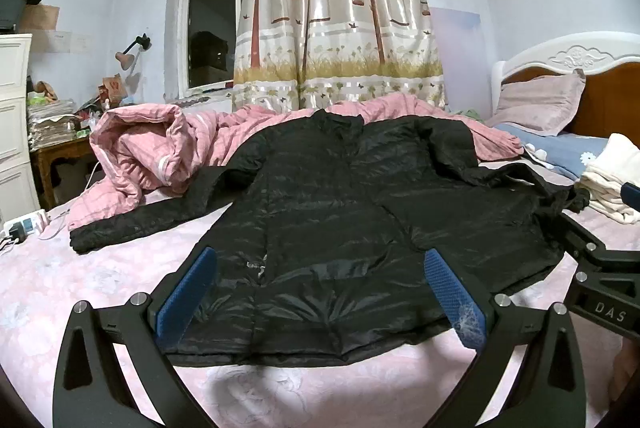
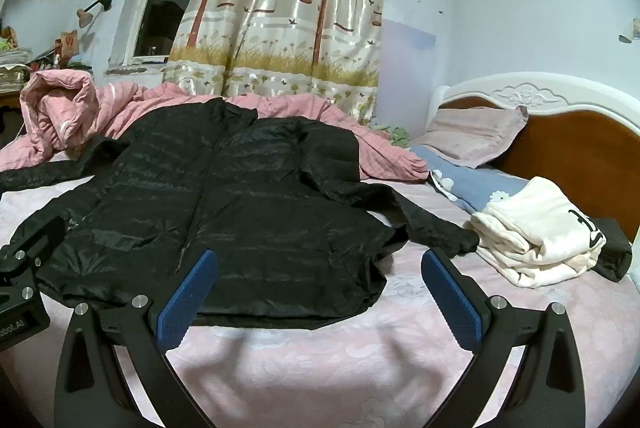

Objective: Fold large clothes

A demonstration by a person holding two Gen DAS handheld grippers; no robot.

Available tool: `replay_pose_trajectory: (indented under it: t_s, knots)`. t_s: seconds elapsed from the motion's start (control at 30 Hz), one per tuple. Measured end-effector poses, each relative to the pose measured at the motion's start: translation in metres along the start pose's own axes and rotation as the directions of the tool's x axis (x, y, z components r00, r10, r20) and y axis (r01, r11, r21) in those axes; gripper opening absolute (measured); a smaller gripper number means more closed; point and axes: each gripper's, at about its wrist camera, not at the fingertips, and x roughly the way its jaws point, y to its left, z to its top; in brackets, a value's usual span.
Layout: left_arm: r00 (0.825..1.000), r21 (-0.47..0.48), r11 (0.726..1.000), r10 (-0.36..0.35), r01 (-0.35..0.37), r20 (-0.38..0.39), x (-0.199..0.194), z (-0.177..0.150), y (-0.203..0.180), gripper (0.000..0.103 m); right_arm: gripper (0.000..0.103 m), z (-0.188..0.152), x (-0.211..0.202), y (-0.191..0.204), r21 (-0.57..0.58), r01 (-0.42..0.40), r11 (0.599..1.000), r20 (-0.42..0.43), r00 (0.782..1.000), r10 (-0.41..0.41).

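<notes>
- Left wrist view: the left gripper (image 1: 320, 268) stood with its blue pads (image 1: 188, 296) spread wide, holding nothing, above the near hem of the jacket (image 1: 340, 220).
- Right wrist view: the right gripper (image 2: 320, 268) was likewise wide open and empty, over the jacket's near right corner and the bare sheet (image 2: 360, 356).
- Each tool showed in the other's view: the right one at the right edge of the left view, the left one at the left edge of the right view.
- The black quilted jacket lay spread flat on the pink flowered sheet, front up, hem toward the cameras and collar away.
- One sleeve (image 1: 132, 224) stretched out to the left on the sheet; the other sleeve (image 2: 436, 228) ran right, its cuff just beside a folded cream garment (image 2: 536, 236).
- Behind the collar a pink quilt (image 1: 148, 148) lay bunched, the collar resting against it.
- Farther right were a blue flowered pillow (image 2: 476, 184) and a mauve pillow (image 2: 476, 136) against the headboard (image 2: 560, 132).
- At the back hung a tree-print curtain (image 1: 336, 12) beside a dark window (image 1: 212, 12).
- A lamp (image 1: 132, 52) was fixed on the left wall.
</notes>
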Motion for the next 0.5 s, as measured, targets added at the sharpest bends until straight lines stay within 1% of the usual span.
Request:
replay_pose_trajectory:
  t_s: [0.07,0.17,0.3,0.5]
  knots:
    - [1.0,0.002,1.0,-0.006,0.006,0.0,-0.001,0.001,0.0,0.103,0.103,-0.001,0.0,-0.001,0.0,0.012,1.0,0.002,1.0,-0.012]
    - [1.0,-0.003,1.0,-0.016,0.016,0.003,-0.001,0.001,0.002,0.103,0.103,-0.001,-0.004,-0.008,0.027,0.065,0.998,0.01,0.998,-0.065]
    - [1.0,-0.002,1.0,0.0,0.0,0.01,-0.003,0.0,0.002,0.103,0.103,0.001,0.003,-0.018,0.061,0.053,0.997,-0.023,0.998,-0.052]
    - [0.999,0.087,0.996,-0.009,0.006,0.037,-0.009,0.0,-0.015,0.103,0.103,0.0,0.015,-0.017,0.06,0.054,0.997,-0.083,0.995,-0.049]
